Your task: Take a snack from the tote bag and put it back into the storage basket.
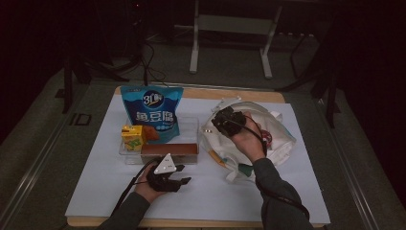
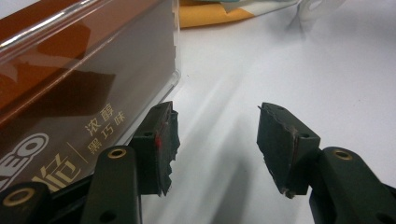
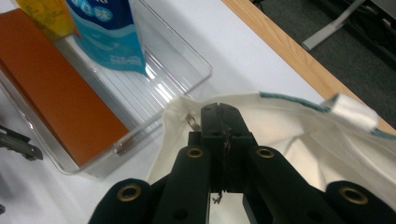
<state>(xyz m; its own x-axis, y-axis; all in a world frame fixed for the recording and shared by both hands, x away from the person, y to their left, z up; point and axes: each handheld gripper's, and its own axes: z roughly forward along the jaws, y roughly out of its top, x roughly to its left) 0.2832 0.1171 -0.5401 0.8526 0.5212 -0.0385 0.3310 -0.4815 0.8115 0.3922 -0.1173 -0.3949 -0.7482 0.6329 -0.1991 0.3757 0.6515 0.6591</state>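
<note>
Now | right gripper (image 3: 223,112): clenched on the rim of white bag (image 3: 299,126), just beside clear tray (image 3: 187,56), to hold its mouth open | left gripper (image 2: 212,140): released, nothing between, near tray front, waiting.

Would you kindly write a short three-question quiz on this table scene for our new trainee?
1. True or false: the left gripper holds the brown box.
2. What does the right gripper pinch? A) blue snack bag B) white cloth bag C) yellow carton
3. Name the container holding the blue snack bag and yellow carton.

Key:
1. False; its jaws stand open beside it.
2. B, the white cloth bag at its rim.
3. The clear plastic tray.
</note>
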